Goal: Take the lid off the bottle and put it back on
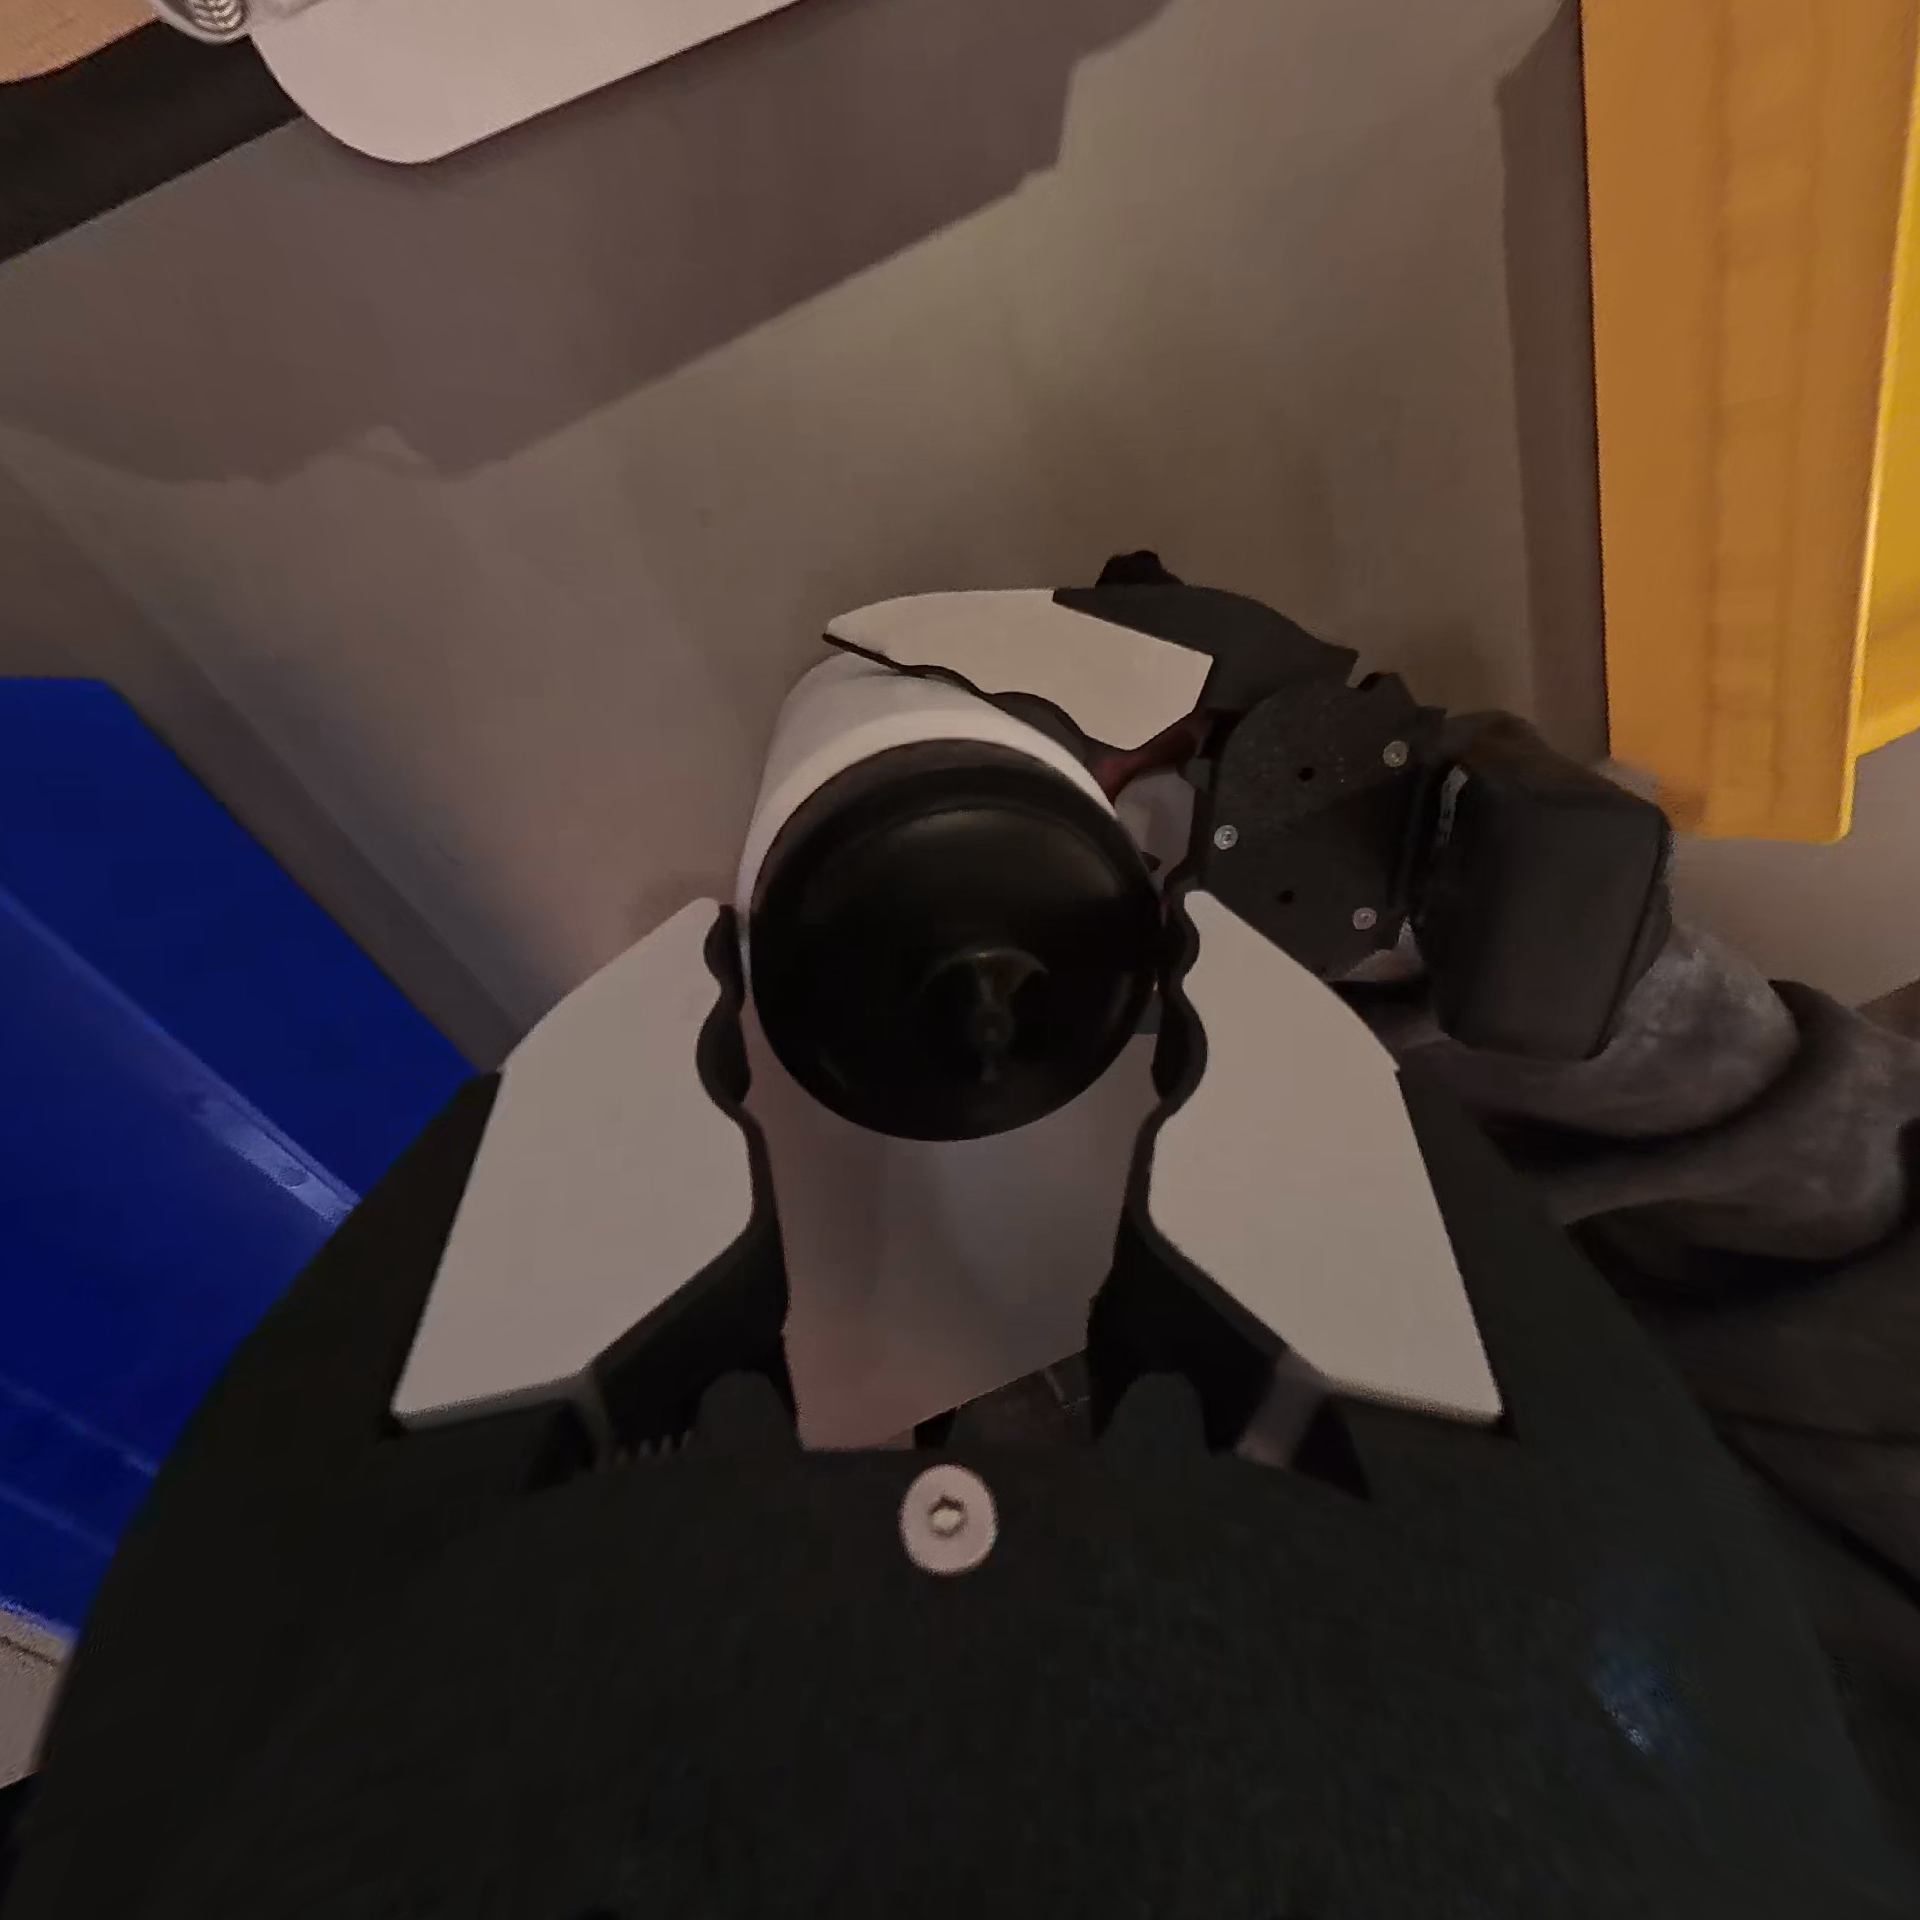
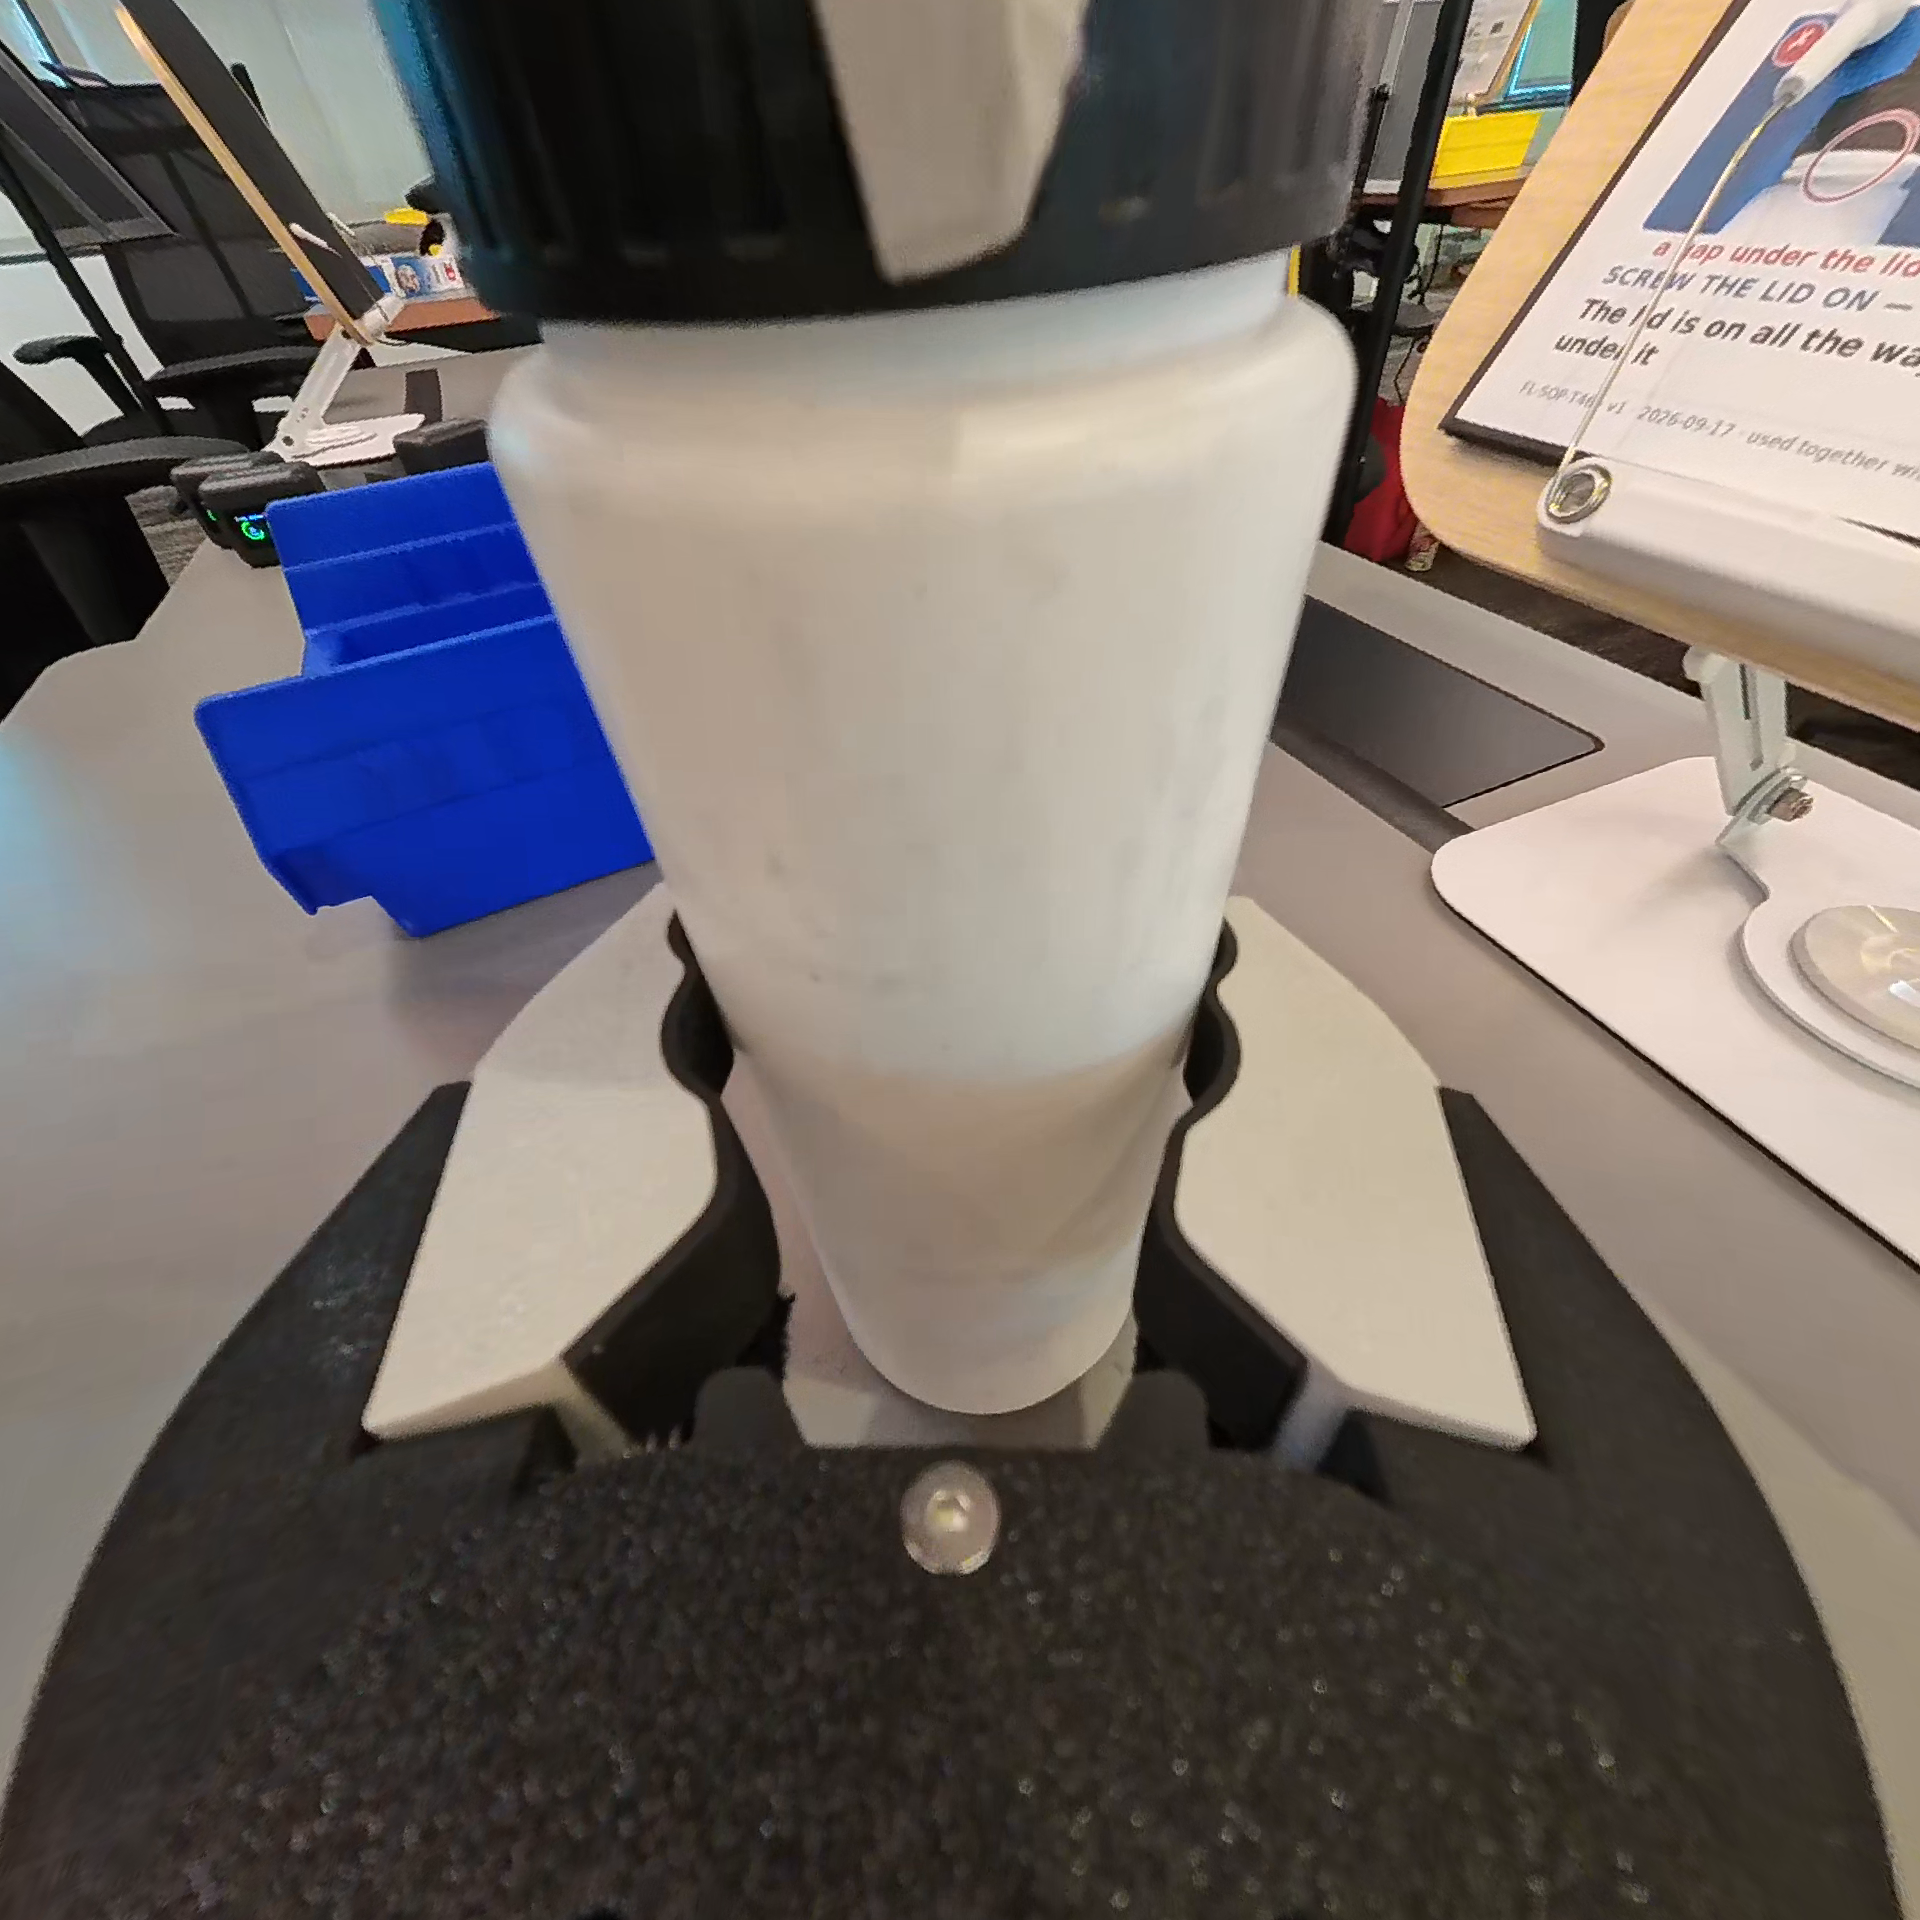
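Bottle (image 2: 914,665): one, white plastic, upright, body plain with no brand or label showing; base low between the right gripper's fingers, above the grey tabletop (image 2: 156,935).
Lid (image 1: 951,940): one, black, ribbed round its edge, seated on the bottle's neck; seen from straight above in the left wrist view, from the side at the top of the right wrist view (image 2: 894,156).
Left gripper (image 1: 951,966): fingers (image 1: 623,1122) closed against the lid from both sides, pinching it from above.
Right gripper (image 2: 951,1049): fingers (image 2: 582,1143) pressed onto the lower part of the bottle, one on each side; also in sight from the left wrist view (image 1: 1320,821), beside the bottle, with a grey sleeve (image 1: 1662,1122) behind it.
Writing: a printed instruction sheet (image 2: 1756,249) on a tilted white stand (image 2: 1662,914) to the right of the bottle, bearing a picture and several lines of text, partly cut off by the frame edge.
Blue bin (image 2: 416,717): one, on the tabletop to the left of the bottle, well apart from it; no marking readable.
Yellow bin (image 1: 1745,395): one, at the right edge of the left wrist view.
Small black devices (image 2: 244,509): at least two beyond the blue bin, one with a green light; exact count hard to tell.
Office chairs (image 2: 135,343): black, behind the tabletop on the left, number unclear.
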The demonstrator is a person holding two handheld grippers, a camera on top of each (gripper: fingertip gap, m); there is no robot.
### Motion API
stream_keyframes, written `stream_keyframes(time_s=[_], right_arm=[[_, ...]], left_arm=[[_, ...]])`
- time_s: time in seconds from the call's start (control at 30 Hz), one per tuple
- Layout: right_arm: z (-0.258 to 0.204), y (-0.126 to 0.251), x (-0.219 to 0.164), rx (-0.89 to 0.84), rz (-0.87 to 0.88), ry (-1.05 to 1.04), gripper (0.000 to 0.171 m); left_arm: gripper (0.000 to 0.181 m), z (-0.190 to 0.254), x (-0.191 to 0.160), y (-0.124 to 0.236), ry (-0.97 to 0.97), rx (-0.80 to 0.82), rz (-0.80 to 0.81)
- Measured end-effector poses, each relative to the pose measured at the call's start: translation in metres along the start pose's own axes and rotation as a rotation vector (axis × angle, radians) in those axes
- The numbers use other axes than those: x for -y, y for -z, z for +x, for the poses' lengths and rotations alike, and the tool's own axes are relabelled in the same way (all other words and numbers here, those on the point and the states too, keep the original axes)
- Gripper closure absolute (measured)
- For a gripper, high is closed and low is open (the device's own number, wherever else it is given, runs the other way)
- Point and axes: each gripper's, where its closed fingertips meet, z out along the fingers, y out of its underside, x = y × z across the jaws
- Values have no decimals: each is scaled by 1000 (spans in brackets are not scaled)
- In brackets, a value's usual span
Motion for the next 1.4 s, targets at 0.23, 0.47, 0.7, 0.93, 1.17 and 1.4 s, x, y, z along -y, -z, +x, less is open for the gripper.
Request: stream_keyframes(time_s=[0.23,0.47,0.7,0.93,1.17,1.4], right_arm=[[1,-1,-2,-31,-12,37,84],[-4,-1,-3,1,-16,64,84],[-5,-2,-3,25,-19,54,85],[-2,-3,-2,28,-15,22,84],[-2,-3,-2,17,-10,24,84],[-2,-3,-2,2,-8,29,84]], left_arm=[[106,-4,-12,2,-360,-13,-191],[106,-10,-19,5,-867,24,-321],[106,-15,-14,4,-1307,2,-364],[103,-15,-10,-2,-1239,-9,-380],[85,5,-7,8,-887,-18,-163],[79,22,4,41,-199,-45,41]])
